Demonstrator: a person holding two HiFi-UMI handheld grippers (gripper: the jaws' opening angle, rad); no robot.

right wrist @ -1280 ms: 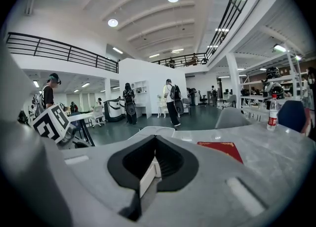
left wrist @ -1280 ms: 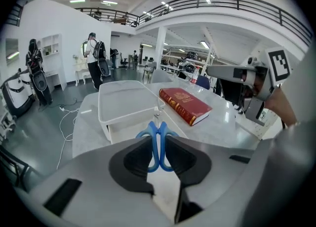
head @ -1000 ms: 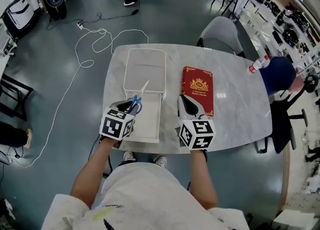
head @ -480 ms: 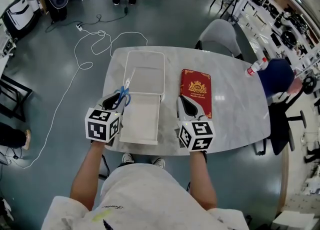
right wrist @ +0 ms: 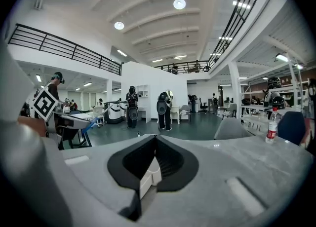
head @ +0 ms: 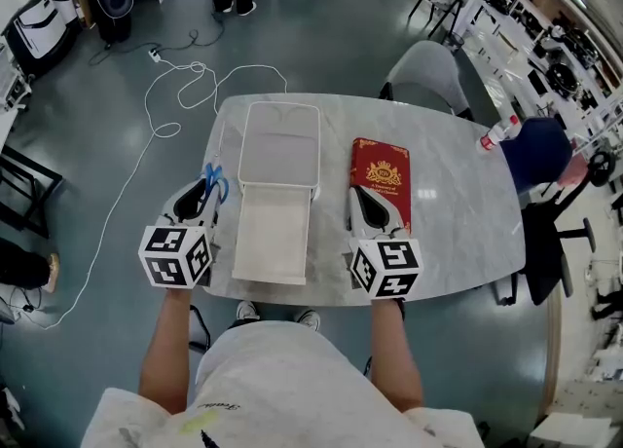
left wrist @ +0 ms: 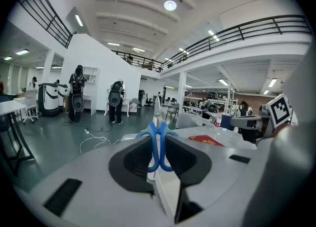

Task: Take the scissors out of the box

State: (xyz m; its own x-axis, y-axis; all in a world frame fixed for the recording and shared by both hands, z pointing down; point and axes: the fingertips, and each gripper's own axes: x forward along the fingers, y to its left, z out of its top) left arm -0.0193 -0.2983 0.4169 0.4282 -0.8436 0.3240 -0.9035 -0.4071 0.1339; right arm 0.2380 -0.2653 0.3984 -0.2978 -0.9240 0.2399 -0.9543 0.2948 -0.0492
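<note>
The left gripper [head: 201,199] is clamped on the blue handles of the scissors [left wrist: 158,144]. They stick out past its fingertips, outside the white box [head: 243,144] on their right. The blades are too thin to follow. The right gripper [head: 367,205] is closed on nothing, its fingertips at the red book's [head: 382,168] edge.

Bright, even light falls from round ceiling lamps [left wrist: 170,5] and strip fixtures, so shadows are soft and faint. In the head view the floor [head: 117,193] carries a dull sheen, and the pale marble surface [head: 458,212] reflects mildly. That view bows outward toward its edges. Both gripper views are strong fisheye circles with black corners, and the railings curve. Close to the lens, the grey bodies of the left claw [left wrist: 159,134] and right claw [right wrist: 155,139] look smooth and soft. The blue scissors [left wrist: 156,154] and the hall beyond are fairly crisp.
</note>
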